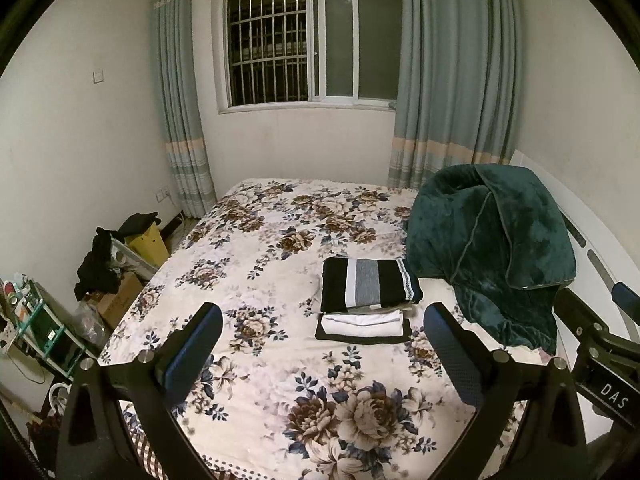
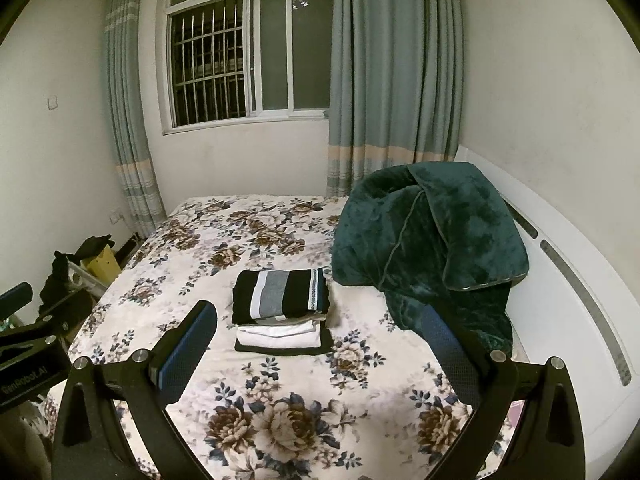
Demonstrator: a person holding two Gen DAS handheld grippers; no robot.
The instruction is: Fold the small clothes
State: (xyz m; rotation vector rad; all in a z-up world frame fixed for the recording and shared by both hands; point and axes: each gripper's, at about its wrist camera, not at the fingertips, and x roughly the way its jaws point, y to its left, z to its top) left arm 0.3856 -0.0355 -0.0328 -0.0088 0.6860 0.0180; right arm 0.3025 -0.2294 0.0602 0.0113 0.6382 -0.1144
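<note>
**Hovering over a finished-looking stack of folded clothes**

Hanging above the floral-print bedspread (image 1: 256, 248), the left gripper (image 1: 322, 340) has its blue-padded fingers spread wide with nothing between them. The right gripper (image 2: 320, 344) is likewise wide apart and empty; its body also shows at the right edge of the left wrist view.

A small stack of folded clothes (image 1: 366, 300) lies in the centre of both frames, on the bedspread just left of a rumpled dark green plush blanket (image 1: 492, 248). On top is a black knitted garment with white and grey stripes (image 2: 280, 292); beneath it sit a white folded piece (image 2: 280, 334) and a black piece at the bottom (image 2: 280, 348). The stack looks tidy, and no unfolded small garment is visible on the bed, so the folding seems largely done.

These pieces should be light, soft and limp, sagging wherever unsupported. To shift the stack, pinching the folded edges at both ends together would likely keep the layers aligned; a single-corner grasp risks unfolding them.

In the upper middle of the frame, a barred window (image 1: 312, 40) sits between grey-blue curtains (image 1: 456, 72).
</note>
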